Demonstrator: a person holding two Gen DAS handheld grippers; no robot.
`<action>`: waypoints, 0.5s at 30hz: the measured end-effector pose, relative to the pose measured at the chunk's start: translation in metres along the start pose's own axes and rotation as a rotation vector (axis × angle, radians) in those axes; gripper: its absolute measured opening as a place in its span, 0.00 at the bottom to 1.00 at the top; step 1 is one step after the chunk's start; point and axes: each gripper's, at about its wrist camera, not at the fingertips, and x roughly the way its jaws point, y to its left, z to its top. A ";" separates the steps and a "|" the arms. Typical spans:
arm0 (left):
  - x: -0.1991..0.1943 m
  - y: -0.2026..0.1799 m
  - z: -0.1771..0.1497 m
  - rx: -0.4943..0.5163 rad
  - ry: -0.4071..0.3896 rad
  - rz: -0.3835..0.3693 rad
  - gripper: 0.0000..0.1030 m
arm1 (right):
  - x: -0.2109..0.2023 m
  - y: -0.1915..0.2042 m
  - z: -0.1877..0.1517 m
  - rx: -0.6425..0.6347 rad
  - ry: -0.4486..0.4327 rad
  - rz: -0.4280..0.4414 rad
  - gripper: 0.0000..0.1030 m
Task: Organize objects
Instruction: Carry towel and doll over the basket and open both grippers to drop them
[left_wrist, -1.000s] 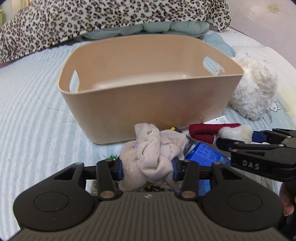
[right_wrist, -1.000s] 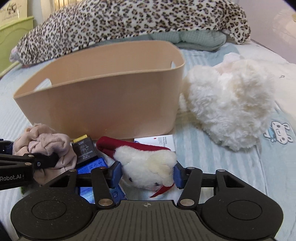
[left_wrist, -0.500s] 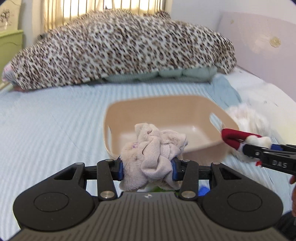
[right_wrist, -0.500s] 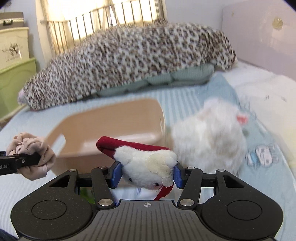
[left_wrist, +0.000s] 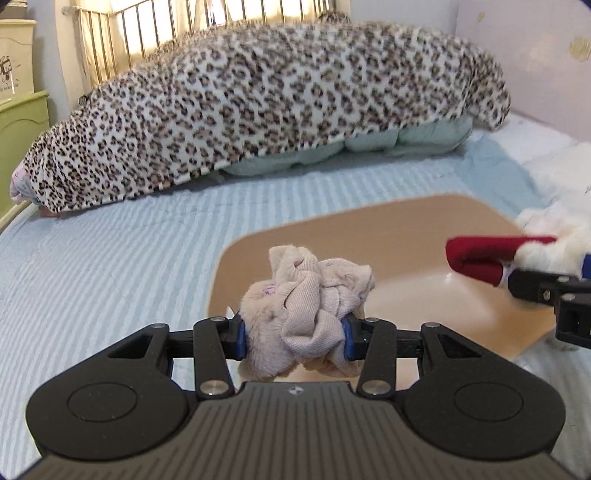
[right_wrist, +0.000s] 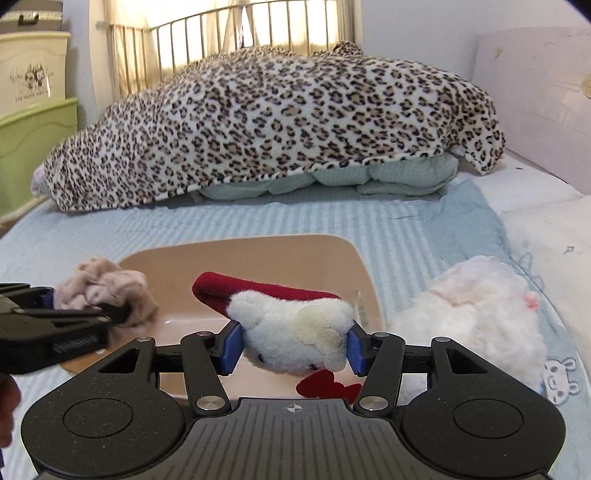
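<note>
My left gripper (left_wrist: 293, 338) is shut on a crumpled beige cloth (left_wrist: 306, 295) and holds it above the near left part of the tan plastic bin (left_wrist: 424, 218). My right gripper (right_wrist: 293, 347) is shut on a small white plush toy with a red hat (right_wrist: 291, 332) and holds it over the bin (right_wrist: 258, 254). The cloth also shows at the left of the right wrist view (right_wrist: 110, 291). The toy's red hat shows at the right of the left wrist view (left_wrist: 480, 254). The bin's inside looks empty where I can see it.
A large fluffy white plush (right_wrist: 476, 314) lies right of the bin on the blue striped bed (left_wrist: 110, 266). A leopard-print blanket (right_wrist: 277, 122) over green bedding lies at the back. A green cabinet (right_wrist: 33, 147) stands far left.
Both grippers have risen from the bed in front of the bin, carrying the cloth and the toy, and moved forward over the bin. The items left on the bed have dropped out of view.
</note>
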 end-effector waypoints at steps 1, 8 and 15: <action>0.007 -0.002 -0.003 0.003 0.017 0.003 0.45 | 0.006 0.003 -0.001 -0.015 0.007 -0.009 0.51; 0.033 -0.008 -0.021 0.017 0.117 -0.006 0.51 | 0.031 0.019 -0.010 -0.086 0.053 -0.040 0.53; 0.003 -0.001 -0.015 0.033 0.080 0.004 0.81 | 0.017 0.020 -0.013 -0.074 0.035 -0.028 0.76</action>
